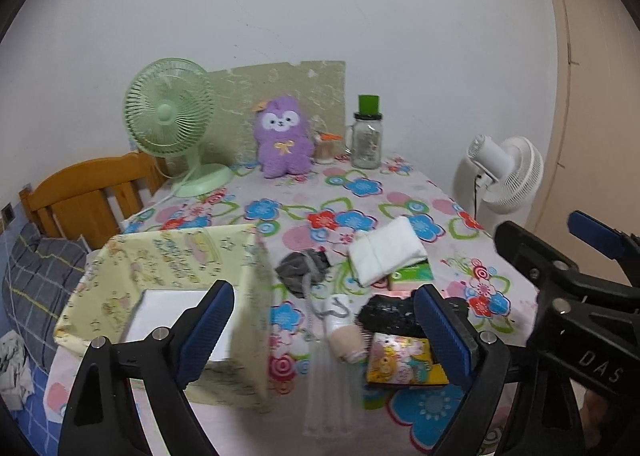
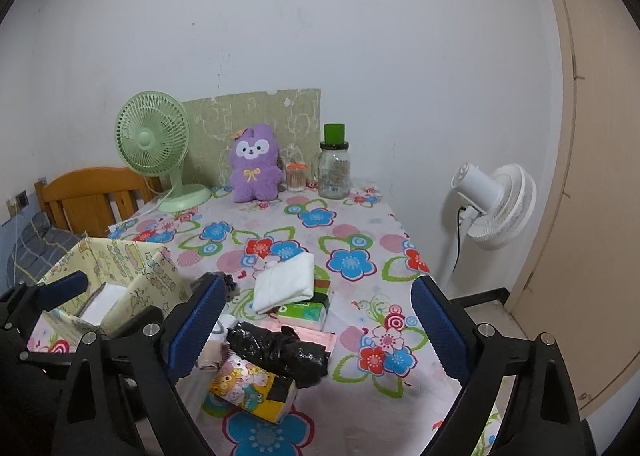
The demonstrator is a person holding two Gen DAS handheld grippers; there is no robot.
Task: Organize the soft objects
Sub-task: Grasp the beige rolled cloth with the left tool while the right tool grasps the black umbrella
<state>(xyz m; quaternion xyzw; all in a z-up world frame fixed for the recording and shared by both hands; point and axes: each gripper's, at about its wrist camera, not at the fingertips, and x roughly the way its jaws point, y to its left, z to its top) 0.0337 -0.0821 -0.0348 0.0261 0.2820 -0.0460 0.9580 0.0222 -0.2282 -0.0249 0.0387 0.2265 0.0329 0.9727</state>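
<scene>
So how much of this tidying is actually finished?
Barely begun. One white item already lies in the yellow fabric bin. Both grippers, left and right, are open and hold nothing. The white folded cloth, black bag, tissue packs and grey cloth remain on the table.

Green desk fan (image 2: 152,144), glass jar (image 2: 334,172), white standing fan (image 2: 496,212), wooden headboard (image 2: 96,196).

I'm holding the left gripper (image 1: 324,330) and right gripper (image 2: 318,326) side by side, both tilting downward, jaws gaping wide, gripping nothing.
</scene>
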